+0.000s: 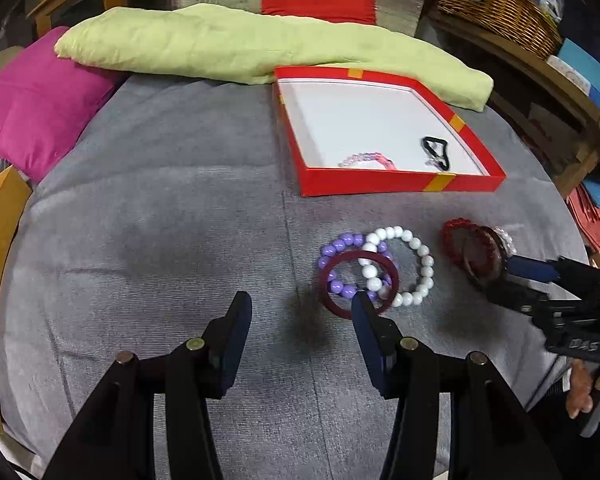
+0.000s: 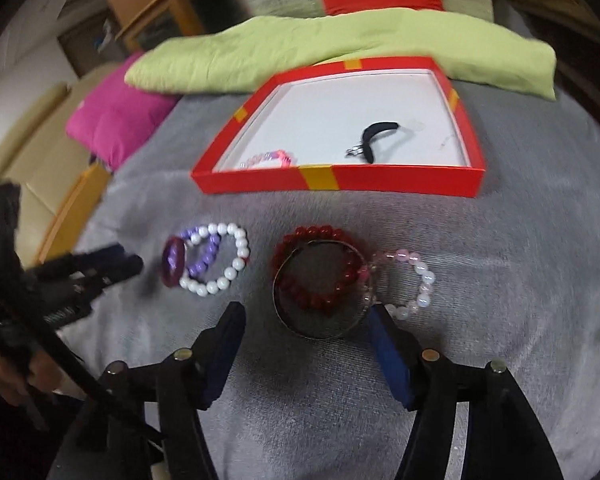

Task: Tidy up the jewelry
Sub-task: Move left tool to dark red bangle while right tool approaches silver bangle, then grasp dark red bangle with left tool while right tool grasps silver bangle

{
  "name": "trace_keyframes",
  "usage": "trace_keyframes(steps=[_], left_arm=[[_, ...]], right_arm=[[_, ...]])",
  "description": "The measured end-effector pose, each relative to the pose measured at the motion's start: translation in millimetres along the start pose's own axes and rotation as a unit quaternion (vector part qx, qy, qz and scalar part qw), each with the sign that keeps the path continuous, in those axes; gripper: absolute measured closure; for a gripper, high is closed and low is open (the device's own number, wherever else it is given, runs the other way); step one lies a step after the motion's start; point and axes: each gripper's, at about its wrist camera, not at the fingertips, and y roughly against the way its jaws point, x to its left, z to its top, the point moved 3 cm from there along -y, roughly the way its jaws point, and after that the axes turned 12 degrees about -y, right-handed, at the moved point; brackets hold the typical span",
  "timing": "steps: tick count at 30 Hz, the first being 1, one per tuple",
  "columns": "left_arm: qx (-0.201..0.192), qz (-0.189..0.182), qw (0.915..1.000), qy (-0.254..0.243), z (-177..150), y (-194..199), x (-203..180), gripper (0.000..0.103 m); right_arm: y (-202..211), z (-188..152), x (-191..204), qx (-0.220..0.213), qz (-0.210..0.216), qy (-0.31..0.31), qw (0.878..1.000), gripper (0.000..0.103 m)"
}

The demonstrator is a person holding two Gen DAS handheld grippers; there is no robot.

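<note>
Over the bracelets — both tongs agape, empty.

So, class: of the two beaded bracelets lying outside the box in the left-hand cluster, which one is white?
The white bead bracelet, the larger loop on the right of that cluster. It overlaps the purple bead bracelet and the dark red bangle.

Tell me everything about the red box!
The red box is a shallow open tray, cardboard by the look, with yellow bands on its walls and a white floor. It sits flat on the grey cloth, its far edge by the green pillow. Inside lie a pink bead bracelet and a black band.
</note>
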Motion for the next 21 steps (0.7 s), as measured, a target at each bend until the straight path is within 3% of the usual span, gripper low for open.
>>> trace_keyframes(steps=[4, 6, 7, 12, 21], left_arm=[[0.002, -0.016, 0.9997, -0.017, 2, -3, -9, 0.050], [0.004, -0.025, 0.9994, -0.024, 3, -4, -13, 0.050], [0.004, -0.030, 0.9992, -0.027, 5, -5, -15, 0.050], [0.003, -0.052, 0.9980, -0.035, 11, -11, -27, 0.049], [0.011, -0.060, 0.9969, -0.050, 18, -26, -39, 0.050]], right_arm=[[-13, -4, 8, -0.003, -0.031, 0.034, 0.999, 0.035], [-14, -6, 10, -0.010, -0.049, 0.047, 0.998, 0.047], [-14, -5, 8, -0.012, -0.051, 0.049, 0.997, 0.047], [-5, 0, -4, -0.014, -0.030, 0.020, 0.999, 0.047], [23, 11, -26, -0.041, -0.005, -0.018, 0.999, 0.048]])
